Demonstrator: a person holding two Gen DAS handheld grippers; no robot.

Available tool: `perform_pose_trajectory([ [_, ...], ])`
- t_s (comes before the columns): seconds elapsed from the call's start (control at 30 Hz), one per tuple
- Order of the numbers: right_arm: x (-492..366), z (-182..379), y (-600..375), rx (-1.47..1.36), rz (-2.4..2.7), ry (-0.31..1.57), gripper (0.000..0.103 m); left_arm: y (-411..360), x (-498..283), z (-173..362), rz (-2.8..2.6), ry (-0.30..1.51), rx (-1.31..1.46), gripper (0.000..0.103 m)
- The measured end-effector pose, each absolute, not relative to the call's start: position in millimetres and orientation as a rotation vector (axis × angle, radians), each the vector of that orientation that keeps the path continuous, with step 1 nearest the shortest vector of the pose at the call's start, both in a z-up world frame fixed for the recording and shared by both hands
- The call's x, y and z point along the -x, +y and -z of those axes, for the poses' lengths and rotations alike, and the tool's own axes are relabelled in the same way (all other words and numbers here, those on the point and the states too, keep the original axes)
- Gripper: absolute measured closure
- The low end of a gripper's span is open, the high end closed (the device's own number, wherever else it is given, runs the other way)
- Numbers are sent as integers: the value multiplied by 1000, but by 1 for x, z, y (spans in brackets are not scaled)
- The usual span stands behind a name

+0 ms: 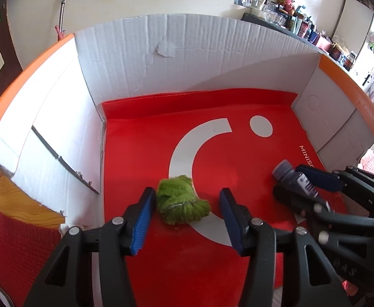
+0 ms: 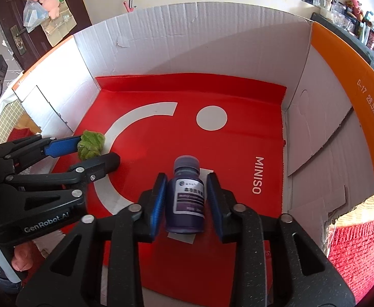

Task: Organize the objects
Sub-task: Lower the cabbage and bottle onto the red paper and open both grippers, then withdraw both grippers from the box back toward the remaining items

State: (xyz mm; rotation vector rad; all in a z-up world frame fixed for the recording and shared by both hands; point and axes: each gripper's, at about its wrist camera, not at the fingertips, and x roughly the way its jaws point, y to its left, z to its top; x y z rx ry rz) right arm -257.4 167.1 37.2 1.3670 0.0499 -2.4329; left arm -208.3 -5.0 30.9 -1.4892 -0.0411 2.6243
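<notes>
The left tool (image 1: 185,215) stands open around a green cloth (image 1: 182,206) on the box's red liner (image 1: 141,153).

The bottle (image 2: 185,199) label's print is too blurred to read. In the left wrist view the right gripper (image 1: 293,183) covers most of the bottle (image 1: 289,176), and the bag's (image 1: 238,153) white lettering is cut short behind it. The shelf (image 1: 302,25) clutter is too small to name. The frame's edge cuts off the hand (image 2: 20,258) on the left gripper (image 2: 94,148). The box's (image 2: 212,38) near wall lies out of view.
</notes>
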Motion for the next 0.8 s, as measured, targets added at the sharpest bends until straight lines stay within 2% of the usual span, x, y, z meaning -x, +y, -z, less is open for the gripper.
perform_pose_trajectory([
  [0.03, 256, -39, 168, -1361, 2437, 52, 51, -6, 208, -32, -2620, -50, 1490, 49],
  [0.1, 253, -43, 168, -1340, 2452, 62, 43, -8, 206, -34, -2613, -68, 1488, 49],
  [0.6, 236, -55, 172, -1278, 2464, 34, 43, -19, 176, -50, -2674, -53, 1412, 48],
  [0.8, 222, -63, 175, -1239, 2465, 33, 39, -16, 176, -59, -2691, -76, 1391, 42],
])
